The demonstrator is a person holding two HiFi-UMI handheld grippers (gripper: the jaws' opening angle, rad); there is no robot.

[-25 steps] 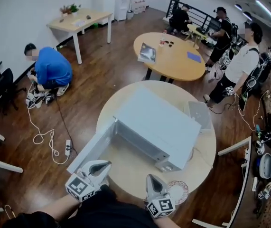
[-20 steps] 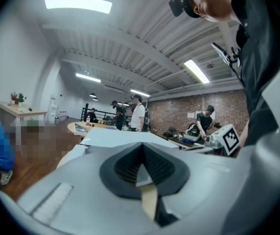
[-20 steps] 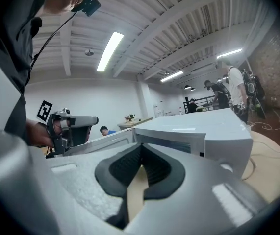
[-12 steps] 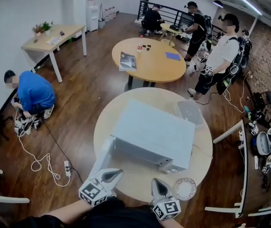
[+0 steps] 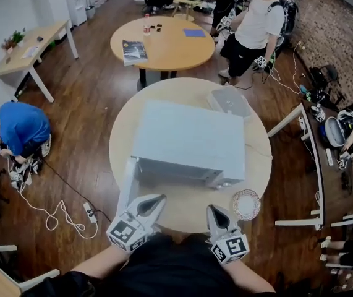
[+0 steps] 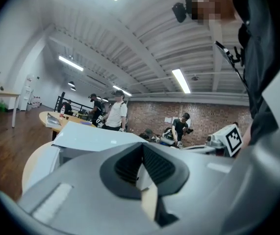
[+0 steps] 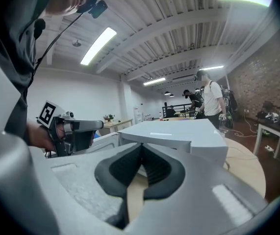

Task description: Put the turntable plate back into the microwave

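Observation:
The grey microwave (image 5: pixel 188 142) stands in the middle of the round wooden table (image 5: pixel 259 159). Its door (image 5: pixel 127 187) hangs open toward the front left. The turntable plate (image 5: pixel 246 204), white with a patterned rim, lies flat on the table by the microwave's front right corner. Just left of the plate, my right gripper (image 5: pixel 214 211) is shut and empty. Near the open door's edge, my left gripper (image 5: pixel 156 200) is also shut with nothing in it. The left gripper view shows shut jaws under the microwave (image 6: pixel 90 138); the right gripper view shows shut jaws before the microwave (image 7: pixel 179 131).
A grey box (image 5: pixel 229 101) sits on the table behind the microwave at the right. A second round table (image 5: pixel 164 42) stands farther back with people around it. A person in blue (image 5: pixel 18 129) crouches on the floor at left beside cables (image 5: pixel 59 212). A white desk (image 5: pixel 312 166) is at right.
The head view has swung, so the microwave now sits squarer and nearer the middle. Both grippers stay shut by the table's front edge, slightly shifted. The plate has not moved.

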